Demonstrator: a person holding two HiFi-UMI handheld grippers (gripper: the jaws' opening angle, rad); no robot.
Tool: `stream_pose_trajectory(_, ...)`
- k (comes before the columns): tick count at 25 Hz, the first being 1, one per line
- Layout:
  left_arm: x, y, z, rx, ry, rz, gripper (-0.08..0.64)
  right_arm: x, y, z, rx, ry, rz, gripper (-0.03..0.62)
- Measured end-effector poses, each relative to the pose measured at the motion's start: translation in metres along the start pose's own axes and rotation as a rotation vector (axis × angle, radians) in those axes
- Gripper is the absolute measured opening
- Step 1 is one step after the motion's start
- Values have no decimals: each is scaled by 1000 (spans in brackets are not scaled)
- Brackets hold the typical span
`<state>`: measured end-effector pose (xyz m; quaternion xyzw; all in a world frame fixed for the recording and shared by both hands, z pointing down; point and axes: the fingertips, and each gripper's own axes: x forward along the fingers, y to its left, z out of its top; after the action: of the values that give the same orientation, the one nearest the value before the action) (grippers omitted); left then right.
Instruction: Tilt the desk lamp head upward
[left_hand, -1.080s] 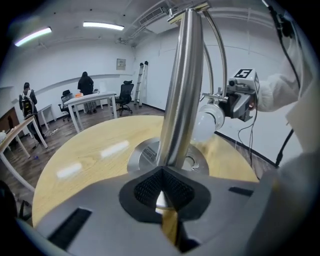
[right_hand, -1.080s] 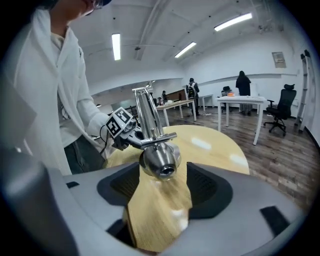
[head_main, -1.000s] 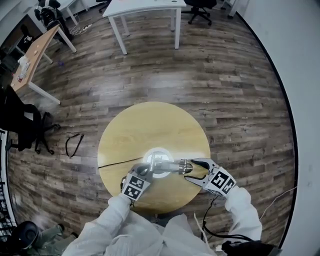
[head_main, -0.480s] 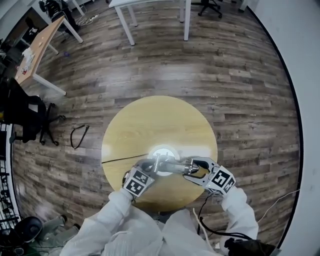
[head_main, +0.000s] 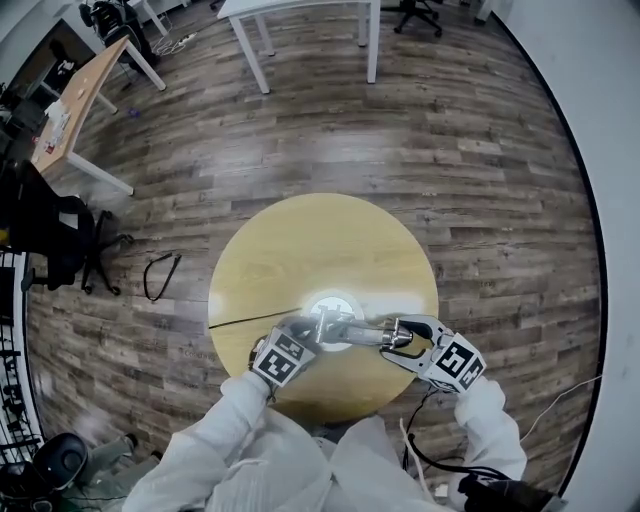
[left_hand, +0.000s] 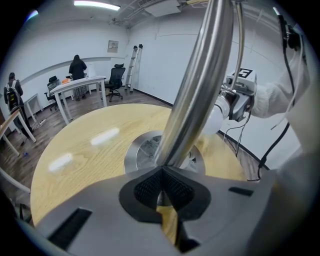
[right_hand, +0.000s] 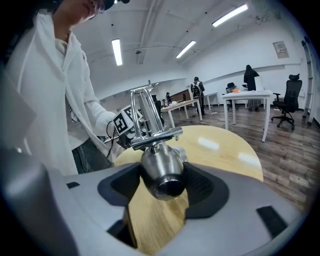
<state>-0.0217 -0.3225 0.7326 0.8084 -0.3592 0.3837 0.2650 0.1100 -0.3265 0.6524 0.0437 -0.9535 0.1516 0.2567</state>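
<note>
Currently, on the floor at far left, a black office chair (head_main: 50, 245) stands near a loop of black cable (head_main: 160, 275); both are well apart from the round wooden desk (head_main: 320, 245). A thin dark cord (head_main: 255, 318) runs across the desk top from its left edge toward the lamp.

Left hand-held gripper (head_main: 305, 328): positioned at the near-left part of the desk, marker cube toward the person. In the left gripper view its jaws are drawn together at the tips on the chrome lamp stem (left_hand: 200, 85), low down, just above the round metal lamp base (left_hand: 142, 150). The left hand-held gripper (left_hand: 162, 169) is clamped on the stem, ribbed pads in contact. The stem leans up and to the right in that view.

Desk lamp: the base (head_main: 333, 305) rests flat on the desk, nearer the person than the desk's centre. The arm reaches from it toward the right.

Right hand-held gripper (head_main: 397, 338): near-right part of the desk. In the right gripper view the rounded metal lamp head (right_hand: 160, 167) sits between its jaws, which are part-way closed and pressing it on both sides, its dark end facing the camera. The right hand-held gripper (right_hand: 164, 179) holds the head above the desk surface. Twin chrome rods (right_hand: 145, 112) rise behind the head.
</note>
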Motion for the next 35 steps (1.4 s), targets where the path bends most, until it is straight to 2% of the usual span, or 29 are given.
stream_pose_trajectory(5, 0, 1, -1, 7, 12, -20, -2, -26, 2, 12, -30, 37, -51, 277)
stream_pose_trajectory(10, -4, 3, 0, 19, 10, -39, -2, -61, 8, 46, -92, 84, -136, 276)
stream_pose_trajectory(15, -5, -1, -4, 20, 27, -50, -2, -85, 25, 70, -153, 142, -155, 276)
stream_pose_trajectory(21, -12, -3, -4, 29, 15, -58, -2, -102, 46, 115, -220, 153, -186, 276)
stream_pose_trajectory(29, -17, -3, -6, 56, 21, -69, -2, -110, 68, 147, -263, 190, -220, 276)
stream_pose_trajectory(35, -15, -3, -11, 90, 55, -76, -2, -115, 78, 164, -272, 257, -248, 276)
